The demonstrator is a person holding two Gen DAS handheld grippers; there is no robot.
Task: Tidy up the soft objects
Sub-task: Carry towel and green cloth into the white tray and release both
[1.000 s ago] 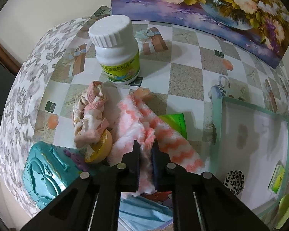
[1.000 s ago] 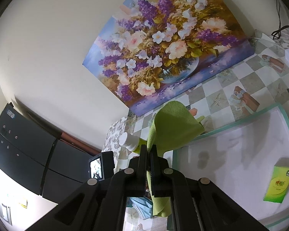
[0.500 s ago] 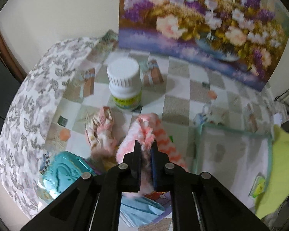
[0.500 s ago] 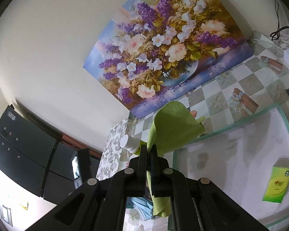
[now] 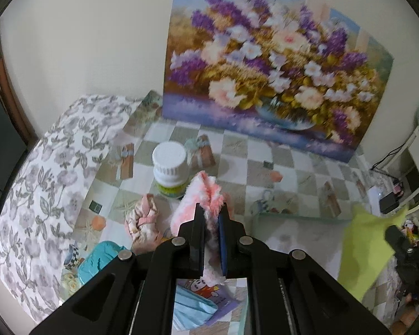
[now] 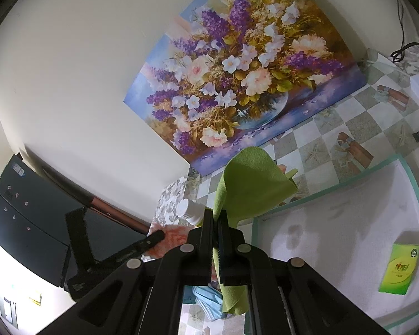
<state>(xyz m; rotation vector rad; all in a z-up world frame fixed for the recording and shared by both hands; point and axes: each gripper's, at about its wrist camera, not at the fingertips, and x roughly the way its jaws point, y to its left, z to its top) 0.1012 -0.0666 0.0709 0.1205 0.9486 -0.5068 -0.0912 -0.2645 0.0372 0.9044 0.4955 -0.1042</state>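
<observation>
My left gripper [image 5: 211, 210] is shut on a fluffy pink and white striped cloth [image 5: 199, 192] and holds it lifted above the table. My right gripper [image 6: 216, 215] is shut on a green cloth [image 6: 251, 184], held up in the air; that cloth also shows at the right of the left wrist view [image 5: 363, 248]. A crumpled pink and cream floral cloth [image 5: 142, 220] lies on the checkered table left of my left gripper. A light blue cloth [image 5: 194, 311] lies below my left gripper. A white tray with a mint rim [image 6: 335, 187] lies to the right.
A white pill bottle [image 5: 169, 170] stands behind the cloths. A teal plastic case [image 5: 97, 262] lies at the table's left front. A green tissue packet [image 6: 400, 269] lies in the tray. A flower painting [image 5: 271, 83] leans on the wall. Cables and boxes are at far right.
My left gripper has risen and pulled back with the pink striped cloth, lifting it off the table. The right gripper holds the green cloth almost still.
</observation>
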